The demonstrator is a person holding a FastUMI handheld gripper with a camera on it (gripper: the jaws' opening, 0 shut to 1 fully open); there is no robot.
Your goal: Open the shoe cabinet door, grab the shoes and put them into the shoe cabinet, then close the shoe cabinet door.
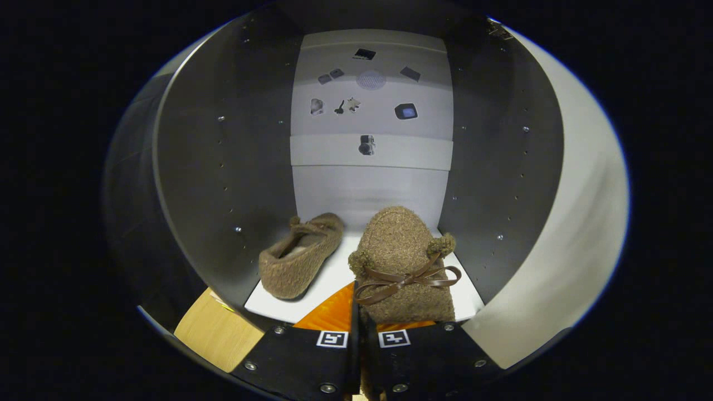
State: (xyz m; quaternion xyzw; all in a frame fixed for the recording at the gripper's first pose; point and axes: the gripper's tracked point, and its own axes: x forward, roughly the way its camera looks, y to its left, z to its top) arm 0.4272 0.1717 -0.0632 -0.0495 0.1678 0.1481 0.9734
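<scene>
Straight ahead of the claw stands the open shoe cabinet (200,167), dark side walls curving away on both sides and a pale back panel (370,189) far beyond the fingers, with a few small dark shapes on its upper part, too small to make out. A white shelf (334,273) forms the floor of the compartment just in front of the claw, and an orange patch (331,314) shows at its near edge, close by the fingertips. Off to the left of the fingers and nearer than the cabinet, a light wooden surface (214,331) peeks in. On the shelf, ahead and left of the claw, lies one fuzzy brown slipper (298,259), turned on its side with its opening facing the viewer. The gripper (359,334) is nearly closed, its two fingers pinched on the heel end of the second brown slipper (398,262), which reaches forward over the shelf, its ribbon bow (406,278) and pom-poms uppermost.
</scene>
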